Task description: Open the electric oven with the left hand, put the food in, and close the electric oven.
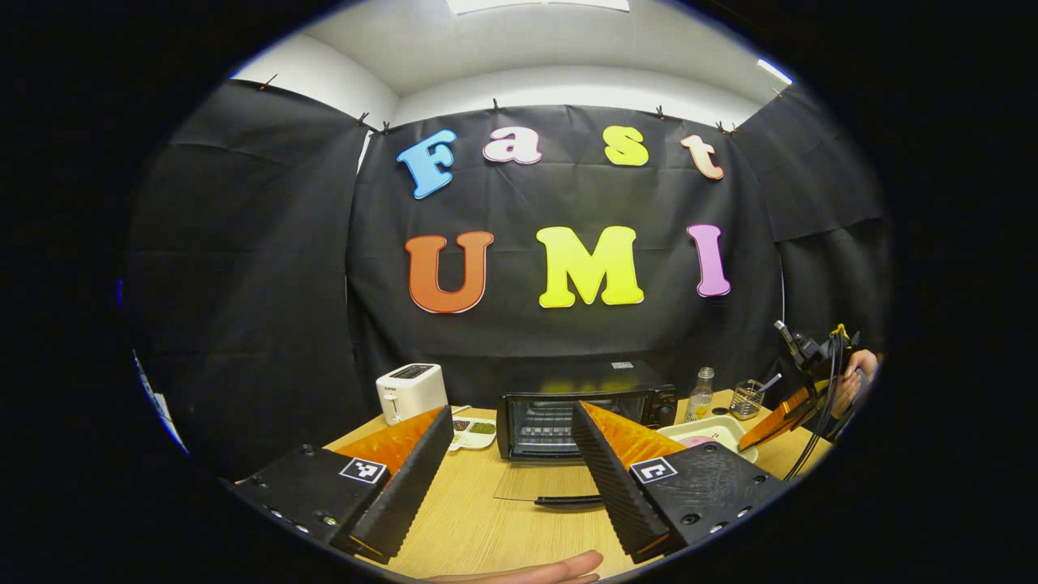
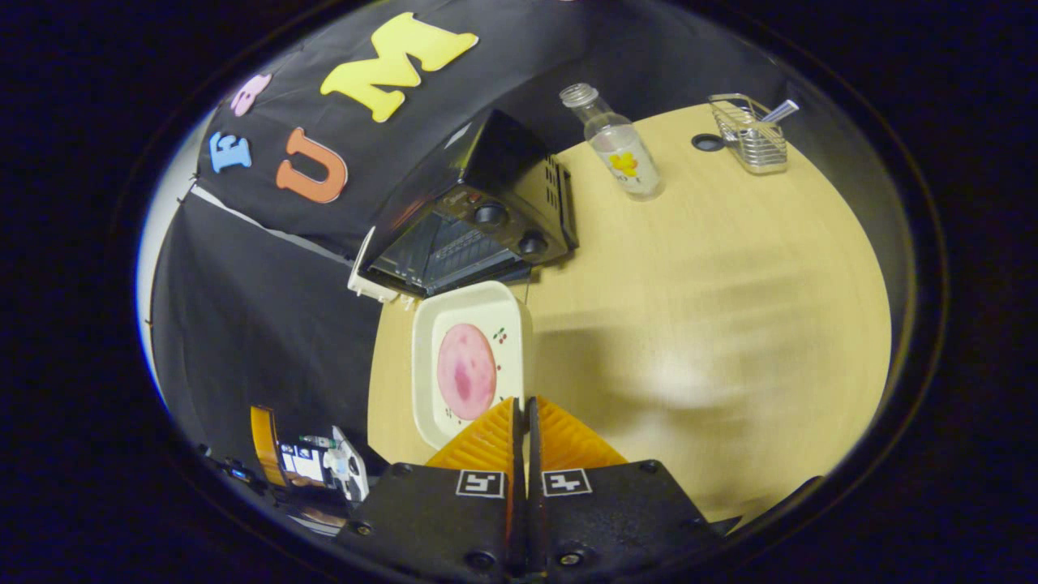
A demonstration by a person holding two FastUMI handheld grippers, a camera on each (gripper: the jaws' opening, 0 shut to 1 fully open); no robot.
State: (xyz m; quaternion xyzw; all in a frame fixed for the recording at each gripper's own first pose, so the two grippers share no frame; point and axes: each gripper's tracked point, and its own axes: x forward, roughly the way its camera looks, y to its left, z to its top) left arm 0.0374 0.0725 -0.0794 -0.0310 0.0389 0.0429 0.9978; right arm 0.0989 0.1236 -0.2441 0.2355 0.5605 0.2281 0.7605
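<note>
While the left gripper (image 1: 512, 434) hangs above the pale wooden table (image 1: 478, 519) with its fingers spread wide and nothing between them, the black electric oven (image 1: 585, 410) stands straight ahead with its glass door (image 1: 547, 485) folded down flat onto the table, the wire rack inside on show. Beside the oven lies a cream rectangular tray (image 2: 470, 361) holding a round pink slice of food (image 2: 465, 371); the right gripper (image 2: 523, 405) has its fingers pressed together on the tray's near rim, pinching it. A white toaster (image 1: 410, 391) stands to the oven's other side, and a small white divided dish (image 1: 474, 432) with dark and green fillings lies between them. Farther back on the table stand a clear glass bottle (image 2: 618, 144) with a yellow flower label and a wire basket (image 2: 749, 130) with a metal utensil leaning in it.
</note>
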